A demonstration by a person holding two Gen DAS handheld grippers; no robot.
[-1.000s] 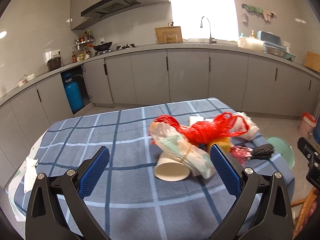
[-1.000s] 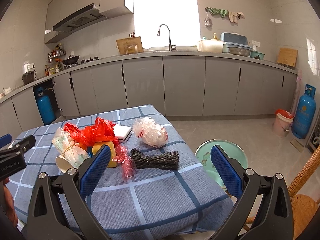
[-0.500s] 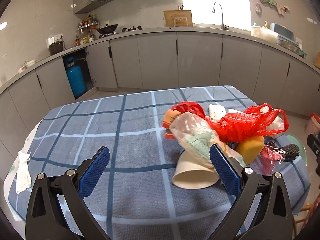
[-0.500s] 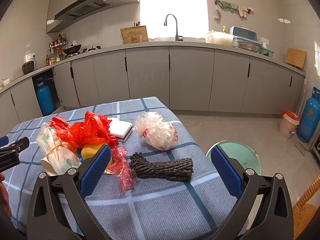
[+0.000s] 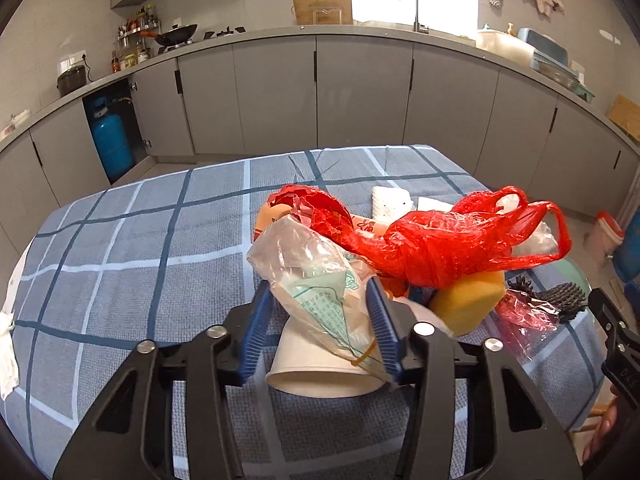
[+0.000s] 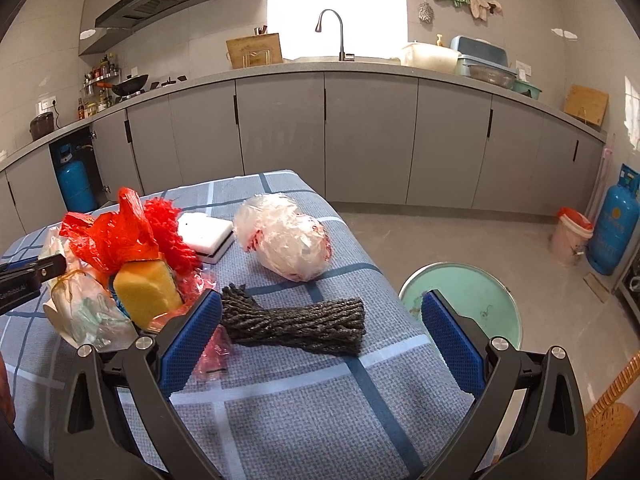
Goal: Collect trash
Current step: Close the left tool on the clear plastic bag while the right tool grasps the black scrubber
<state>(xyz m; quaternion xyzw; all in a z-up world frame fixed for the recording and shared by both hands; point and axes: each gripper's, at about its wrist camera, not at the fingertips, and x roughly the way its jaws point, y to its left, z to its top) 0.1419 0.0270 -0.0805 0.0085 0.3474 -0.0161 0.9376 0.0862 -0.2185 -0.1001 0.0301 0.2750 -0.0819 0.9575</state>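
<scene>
A heap of trash lies on the blue checked tablecloth (image 5: pixel 132 264). My left gripper (image 5: pixel 320 320) is shut on a white paper cup (image 5: pixel 320 368) lying on its side, with a clear printed plastic bag (image 5: pixel 312 276) draped over it. Behind it are a red plastic bag (image 5: pixel 436 244) and a yellow sponge (image 5: pixel 466 304). My right gripper (image 6: pixel 320 332) is open over the table's right end, with a dark rope bundle (image 6: pixel 296 324) between its fingers. A crumpled clear bag (image 6: pixel 286 238) lies beyond the rope. A green bin (image 6: pixel 464 300) stands on the floor by the table.
A white and black sponge (image 6: pixel 206 236) lies behind the red bag. A red wrapper (image 6: pixel 212 356) lies by my right gripper's left finger. A white tissue (image 5: pixel 6 344) hangs at the table's left edge. A wicker chair (image 6: pixel 612 408) is at the right. Kitchen cabinets run behind.
My left gripper moved forward and closed on the paper cup and the plastic bag over it. My right gripper moved closer to the rope bundle and stayed open.
</scene>
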